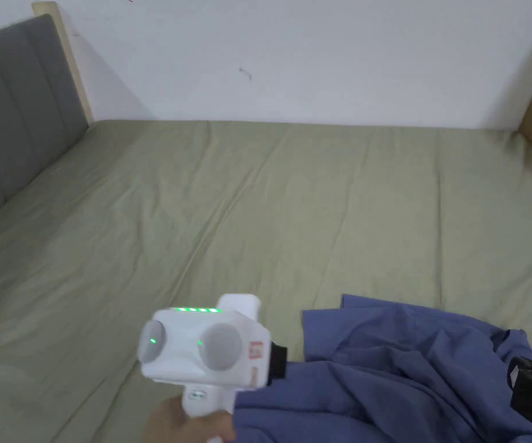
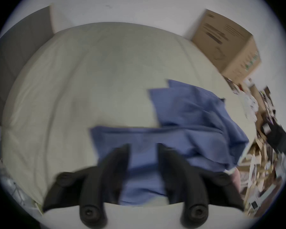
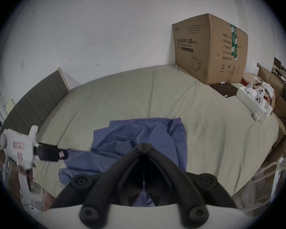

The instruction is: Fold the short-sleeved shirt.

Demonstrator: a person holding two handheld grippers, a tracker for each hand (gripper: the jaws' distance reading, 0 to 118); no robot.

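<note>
Pale olive bedsheet [image 1: 270,196] covered the wide bed under a white wall, and your crumpled blue cotton short-sleeved shirt [image 1: 397,375] lay bunched at the near edge of that sheet, not yet spread flat.

You held the left gripper [image 2: 143,147] with its jaws parted, cloth between them but neither jaw clearly pressing on it; it sat at the shirt's left edge, probably to catch a hem or sleeve and draw it out. That view was blurred.

Your right gripper [image 3: 144,144] had its tips brought together over the shirt's near side. Whether fabric was pinched between them I cannot tell. In the head view it was cut off at the frame's edge.

Beyond the shirt, a brown cardboard box [image 3: 210,49] stood at the sheet's far right corner, well apart.
</note>
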